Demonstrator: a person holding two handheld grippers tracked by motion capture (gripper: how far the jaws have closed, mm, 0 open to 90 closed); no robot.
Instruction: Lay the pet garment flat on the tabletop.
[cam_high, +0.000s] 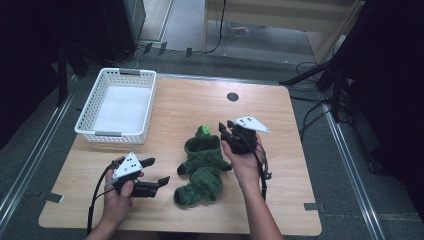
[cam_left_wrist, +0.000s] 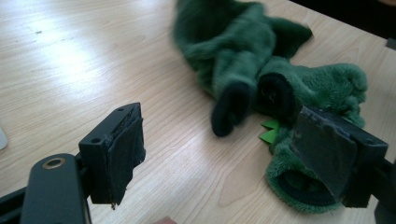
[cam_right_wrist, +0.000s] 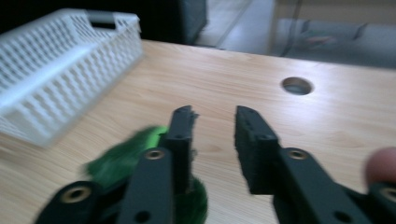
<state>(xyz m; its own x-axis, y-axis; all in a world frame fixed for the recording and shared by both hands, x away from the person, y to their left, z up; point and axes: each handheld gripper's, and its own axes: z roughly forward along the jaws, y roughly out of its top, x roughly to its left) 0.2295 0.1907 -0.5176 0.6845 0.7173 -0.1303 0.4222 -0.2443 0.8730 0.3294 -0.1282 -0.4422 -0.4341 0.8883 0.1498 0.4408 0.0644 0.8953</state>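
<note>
Nearest us, the left gripper (cam_high: 156, 171) hangs low over the table (cam_high: 190, 105), jaws spread wide and empty, aimed at the green plush garment (cam_high: 202, 167) crumpled mid-table. At the garment's far right edge, the right gripper (cam_high: 226, 131) hovers, jaws partly open, holding nothing. A white basket (cam_high: 90, 112) sits far left.

Both black grippers, left gripper (cam_high: 155, 171) and right gripper (cam_high: 224, 128), carry grey three-cornered plates, trailing black cables and padded jaws.

Lab: dark tripod stands (cam_high: 320, 75), floor cables (cam_high: 310, 115), lone table (cam_high: 200, 100).
</note>
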